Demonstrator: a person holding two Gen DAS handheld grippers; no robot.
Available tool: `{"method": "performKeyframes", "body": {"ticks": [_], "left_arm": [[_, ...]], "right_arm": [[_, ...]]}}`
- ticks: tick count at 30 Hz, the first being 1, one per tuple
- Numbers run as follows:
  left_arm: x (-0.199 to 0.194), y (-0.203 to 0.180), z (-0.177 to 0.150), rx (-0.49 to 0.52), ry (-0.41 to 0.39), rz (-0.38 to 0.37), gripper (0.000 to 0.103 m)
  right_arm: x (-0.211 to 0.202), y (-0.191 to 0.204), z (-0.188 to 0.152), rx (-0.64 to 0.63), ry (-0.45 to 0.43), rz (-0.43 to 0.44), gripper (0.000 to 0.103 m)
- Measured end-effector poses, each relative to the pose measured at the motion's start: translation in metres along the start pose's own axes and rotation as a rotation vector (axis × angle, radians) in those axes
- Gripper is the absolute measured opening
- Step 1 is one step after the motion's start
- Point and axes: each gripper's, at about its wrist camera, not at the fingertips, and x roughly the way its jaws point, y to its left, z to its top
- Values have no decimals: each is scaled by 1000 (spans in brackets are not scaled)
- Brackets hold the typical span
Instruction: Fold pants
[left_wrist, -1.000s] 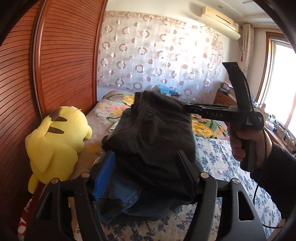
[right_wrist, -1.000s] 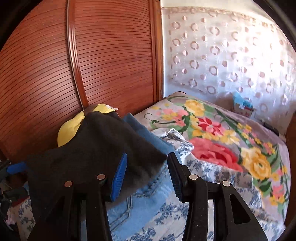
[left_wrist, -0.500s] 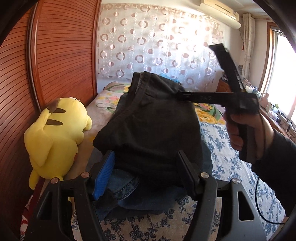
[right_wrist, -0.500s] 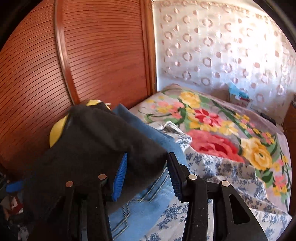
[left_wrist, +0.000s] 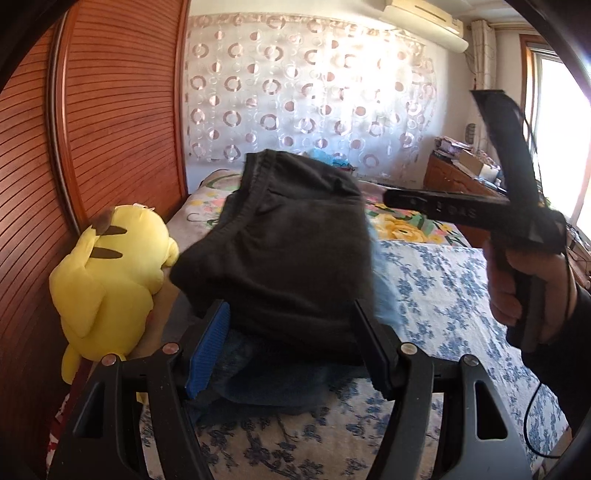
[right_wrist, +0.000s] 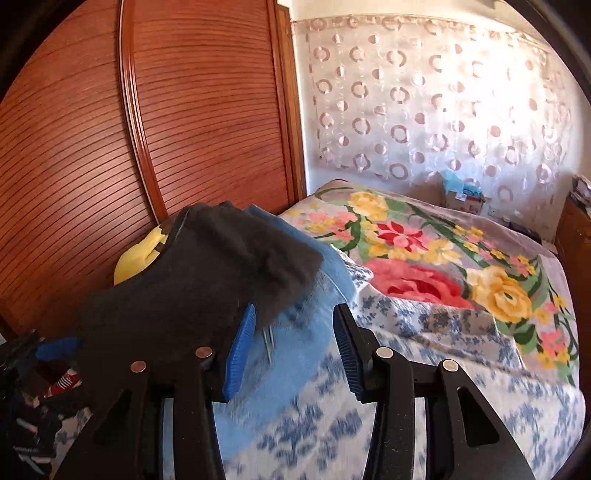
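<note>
A: Any writing you can read?

B: Only raised letters on the side of the right gripper (left_wrist: 443, 205), too blurred to make out.

A: How is it held?

B: A hand (left_wrist: 532, 291) grips its handle at the right of the left wrist view, fingers pointing left toward the dark pants (left_wrist: 291, 251). In its own view, the right gripper (right_wrist: 291, 354) stands at a middling gap over blue jeans (right_wrist: 295, 354), pinching nothing; the dark pants drape over its left finger.

A: And the left gripper (left_wrist: 291, 350)?

B: Its 2 fingers are spread wide with the folded dark pants between them. Whether the pads press the cloth, I cannot tell.

A: Where do the pants sit?

B: On top of the jeans, on the bed (left_wrist: 443, 295). A yellow plush toy (left_wrist: 107, 273) leans against the slatted wooden wardrobe (left_wrist: 110, 110) just left of them.
</note>
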Motion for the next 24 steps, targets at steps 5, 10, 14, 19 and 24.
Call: {"method": "performKeyframes", "body": {"ticks": [5,10,14,19,24], "left_arm": [[-7,-22,-4,44,-7,-24,68],[-17,-50,-7,99,-20,-61,68],[-26,-73,-10,134,-40,-90,68],[-34,-93,-13,135,-40,-135,69],[-44,-112,-19,160,-54,-155,82]], "right_arm": [[-50,1,-30,13,-31,-43,46],[-100,1,-57,37,-55,-101,46],[-139,12,-80,51,-63,-151,46],[-179,24,-102,82,-83,-186,46],[-205,31,-118,98,-90,-210,46]]}}
